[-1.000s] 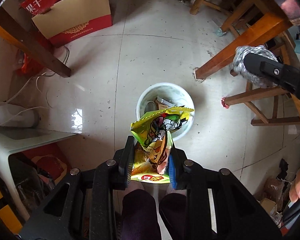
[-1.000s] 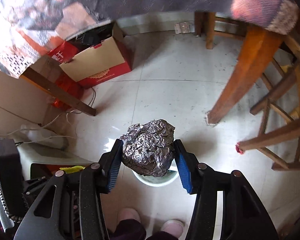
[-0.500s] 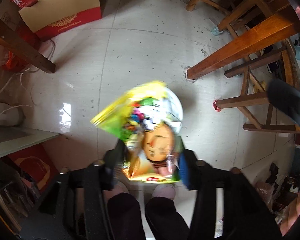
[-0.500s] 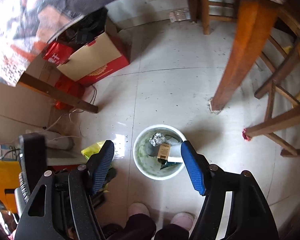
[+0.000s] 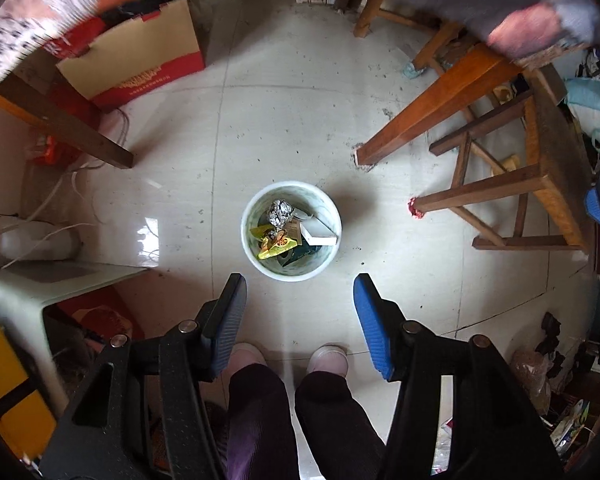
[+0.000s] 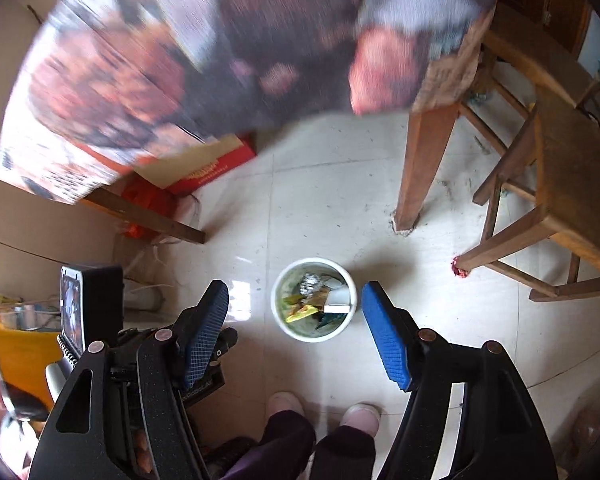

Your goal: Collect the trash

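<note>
Both your claws, left gripper [image 5: 298,312] and right gripper [image 6: 296,328], gape empty; the bin [image 5: 249,216] is small (overshoot and trash lands on the floor).

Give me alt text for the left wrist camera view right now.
Looking straight down, a white bin on a tiled floor holds a foil ball, a yellow snack wrapper and other scraps. The open, empty left gripper frames it from below, above the person's shoes.
</note>
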Available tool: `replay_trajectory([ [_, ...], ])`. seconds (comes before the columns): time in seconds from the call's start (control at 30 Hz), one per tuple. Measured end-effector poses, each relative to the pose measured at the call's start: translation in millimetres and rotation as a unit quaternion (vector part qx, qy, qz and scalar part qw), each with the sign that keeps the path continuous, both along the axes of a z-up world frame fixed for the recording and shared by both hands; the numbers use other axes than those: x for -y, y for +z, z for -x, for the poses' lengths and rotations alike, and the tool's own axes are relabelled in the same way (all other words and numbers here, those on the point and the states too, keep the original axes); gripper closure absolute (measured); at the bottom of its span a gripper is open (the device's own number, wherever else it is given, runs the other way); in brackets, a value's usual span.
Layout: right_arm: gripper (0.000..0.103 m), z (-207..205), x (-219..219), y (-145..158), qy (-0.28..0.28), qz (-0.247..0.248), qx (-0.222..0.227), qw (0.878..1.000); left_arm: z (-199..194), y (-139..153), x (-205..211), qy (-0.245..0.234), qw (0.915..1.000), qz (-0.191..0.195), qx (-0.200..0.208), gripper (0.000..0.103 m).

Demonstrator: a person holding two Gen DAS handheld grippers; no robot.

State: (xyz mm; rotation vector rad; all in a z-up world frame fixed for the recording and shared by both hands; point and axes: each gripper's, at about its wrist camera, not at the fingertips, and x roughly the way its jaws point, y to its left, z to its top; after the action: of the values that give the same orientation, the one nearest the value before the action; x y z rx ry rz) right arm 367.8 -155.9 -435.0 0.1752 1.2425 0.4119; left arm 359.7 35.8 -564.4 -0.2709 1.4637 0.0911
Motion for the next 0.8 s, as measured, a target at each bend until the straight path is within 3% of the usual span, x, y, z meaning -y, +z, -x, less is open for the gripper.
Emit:
replay_trajectory([
  [0.2, 0.037, 25, 4, 101, 0.026, 0.004, 0.051, 0.998, 19, 127, -5, 0.036, 0.9976, -0.011, 0.058, 0.048],
  [0.4, 0.037, 71, 17, 219, 0.028, -0.002, 0.144, 0.989, 53, 269, -8, 0.055, 0.9847, -0.017, 0.164, 0.048],
  [0.5, 0.037, 96, 23, 265, 0.027, -0.003, 0.187, 0.982, 81, 342, -4, 0.046, 0.9734, -0.026, 0.223, 0.048],
  [0.63, 0.037, 134, 31, 320, 0.02, -0.019, 0.245, 0.969, 119, 412, 10, 0.013, 0.9562, -0.054, 0.287, 0.044],
  [0.8, 0.037, 194, 35, 376, 0.002, -0.033, 0.315, 0.949, 188, 489, 31, -0.024, 0.9212, -0.091, 0.378, 0.036],
])
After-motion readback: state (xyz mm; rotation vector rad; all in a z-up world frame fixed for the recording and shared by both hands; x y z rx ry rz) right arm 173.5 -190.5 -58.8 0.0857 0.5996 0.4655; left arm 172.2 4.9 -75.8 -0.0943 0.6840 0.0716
